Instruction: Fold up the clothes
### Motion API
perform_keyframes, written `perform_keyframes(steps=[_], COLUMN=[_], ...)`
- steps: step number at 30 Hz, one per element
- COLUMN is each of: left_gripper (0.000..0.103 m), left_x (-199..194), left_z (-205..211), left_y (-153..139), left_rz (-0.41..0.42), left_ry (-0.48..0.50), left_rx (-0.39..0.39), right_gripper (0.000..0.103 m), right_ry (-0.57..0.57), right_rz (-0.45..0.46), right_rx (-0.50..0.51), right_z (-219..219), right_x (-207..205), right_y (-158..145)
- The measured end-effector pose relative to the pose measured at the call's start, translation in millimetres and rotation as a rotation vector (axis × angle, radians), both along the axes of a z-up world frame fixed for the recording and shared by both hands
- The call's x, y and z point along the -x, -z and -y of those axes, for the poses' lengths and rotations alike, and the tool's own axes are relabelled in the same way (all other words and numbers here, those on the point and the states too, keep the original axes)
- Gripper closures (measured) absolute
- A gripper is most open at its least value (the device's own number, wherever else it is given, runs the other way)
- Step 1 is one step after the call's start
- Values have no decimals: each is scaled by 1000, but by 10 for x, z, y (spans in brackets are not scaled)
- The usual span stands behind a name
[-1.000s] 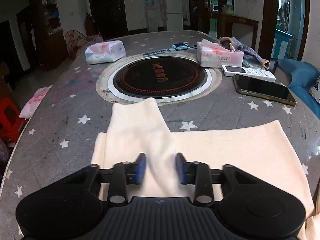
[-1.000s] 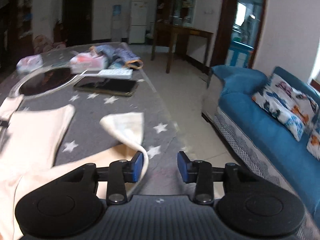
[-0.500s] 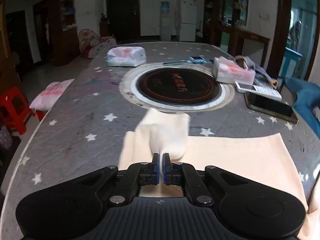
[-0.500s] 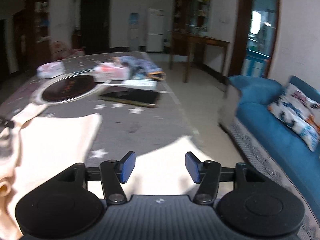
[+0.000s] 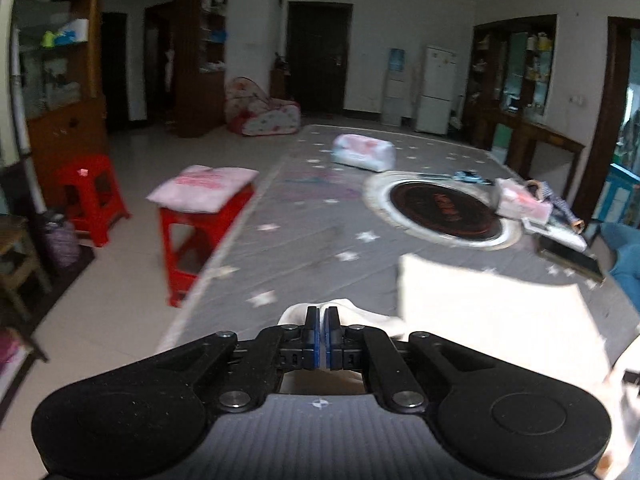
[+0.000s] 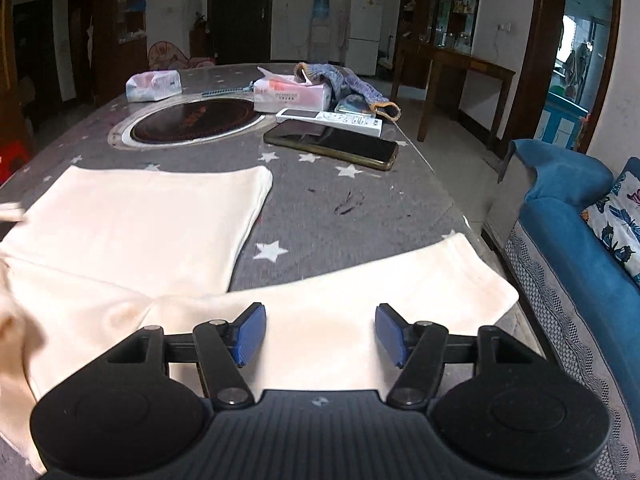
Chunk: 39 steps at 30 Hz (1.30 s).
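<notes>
Phone (image 6: 332, 145), remote (image 6: 329, 117), tissue box (image 6: 292, 95) on table (image 6: 360, 216).

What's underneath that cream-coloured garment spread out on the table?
The cream garment lies flat on the grey star-print tablecloth, which shows all around it. Whatever sits directly beneath the fabric is covered. The open right claw hovers over its near sleeve.

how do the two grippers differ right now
The left gripper has its jaws shut, pinching a bunched bit of the cream garment; the right gripper has its jaws wide apart and grips nothing. The left gripper faces the table's edge, toward the red stool; the right gripper faces down the table over a flat sleeve. Both have blue pads on black fingers.
</notes>
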<state>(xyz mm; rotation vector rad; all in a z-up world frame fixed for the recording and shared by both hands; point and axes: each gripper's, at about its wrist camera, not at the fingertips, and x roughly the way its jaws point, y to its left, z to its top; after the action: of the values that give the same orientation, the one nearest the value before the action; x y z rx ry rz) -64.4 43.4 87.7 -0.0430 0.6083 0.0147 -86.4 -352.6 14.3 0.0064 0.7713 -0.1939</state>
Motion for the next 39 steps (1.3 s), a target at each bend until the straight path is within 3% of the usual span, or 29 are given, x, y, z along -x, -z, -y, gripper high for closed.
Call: perform_keyframes(steps=[6, 10, 13, 15, 16, 23, 34, 36, 39], left_gripper=[101, 98, 89, 73, 72, 72, 72, 81, 93], left_x=[296, 245, 131, 41, -20, -562, -1411, -1469, -1556], left_z=[-349, -367, -198, -28, 62, 617, 988, 1030, 1104], left_y=[166, 169, 138, 129, 133, 257, 644, 657, 691], left_rz=[-75, -111, -108, -107, -108, -151, -198, -181, -159], left_ry=[-80, -68, -6, 49, 80, 206, 221, 229, 234], left_rx=[-83, -62, -54, -54, -51, -66, -151, -179, -243], right_gripper=[39, 40, 42, 47, 48, 57, 79, 94, 99], right_ry=[-21, -59, -81, -95, -101, -120, -118, -120, -122], right_rz=[10, 23, 26, 17, 14, -26, -90, -91, -80], right_rx=[1, -24, -61, -87, -98, -166, -217, -209, -182], right_z=[-4, -14, -18, -14, -12, -23, 7, -2, -44], right_x=[73, 33, -54, -137, -174, -581, -1217, -1307, -1467], right_y=[-91, -206, -269, -286, -290, -195, -10, -6, -27])
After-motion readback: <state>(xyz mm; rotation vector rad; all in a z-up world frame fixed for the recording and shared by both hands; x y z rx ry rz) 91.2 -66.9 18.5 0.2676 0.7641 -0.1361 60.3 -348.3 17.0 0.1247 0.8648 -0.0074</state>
